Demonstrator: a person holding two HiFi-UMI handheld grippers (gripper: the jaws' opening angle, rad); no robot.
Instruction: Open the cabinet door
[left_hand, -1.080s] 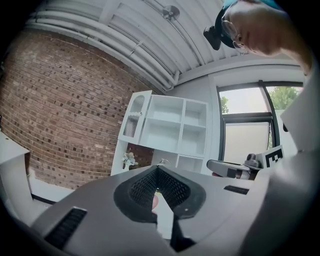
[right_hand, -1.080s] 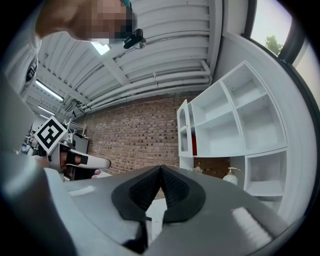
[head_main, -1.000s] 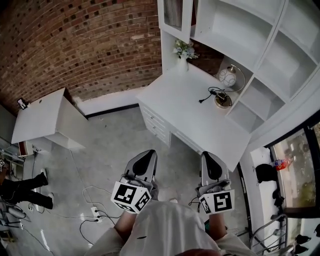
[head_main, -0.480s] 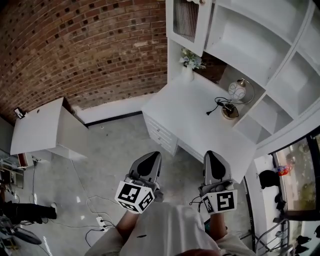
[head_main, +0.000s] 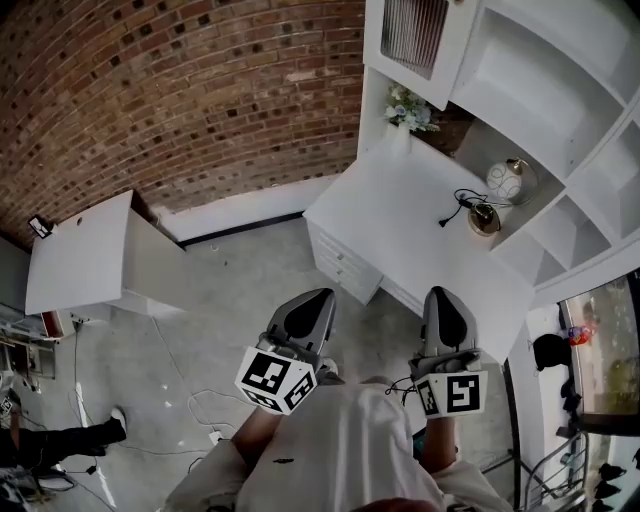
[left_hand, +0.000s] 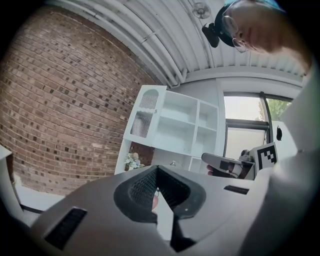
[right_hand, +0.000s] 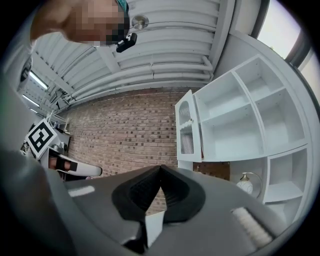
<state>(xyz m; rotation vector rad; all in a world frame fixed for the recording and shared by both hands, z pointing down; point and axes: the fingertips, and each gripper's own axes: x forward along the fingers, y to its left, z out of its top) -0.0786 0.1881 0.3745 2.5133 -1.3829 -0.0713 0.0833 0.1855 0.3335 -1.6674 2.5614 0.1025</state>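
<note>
Both claws are well short of the work. The left claw (head_main: 318, 296) and the right claw (head_main: 440, 292) are held roughly level over the floor (head_main: 230, 300), in front of the desk (head_main: 420, 240). Each has its jaws pressed together and nothing between them, as both gripper views confirm. The cabinet door (head_main: 415, 35), a white panel with a slatted insert, is on the end column of the shelf unit (head_main: 540, 60) nearest the brick wall (head_main: 200, 90). It hangs above the back corner of the desk where the flowers (head_main: 410, 108) stand. No view settles whether it is fully closed, and no handle can be made out. The step in hand is judged to be the approach, with the opening itself not begun. To do it well, one claw should be spread before it reaches the door, then brought to the handle or to the free edge away from the hinges. It should be closed firmly there and drawn outward along the door's own arc, not straight back. The reach passes over the desk, so the flowers at the back corner should be kept clear, as should the lamp (head_main: 505, 180) and its cable (head_main: 460, 205) near the back edge. The idle claw should stay out of the swing.
</note>
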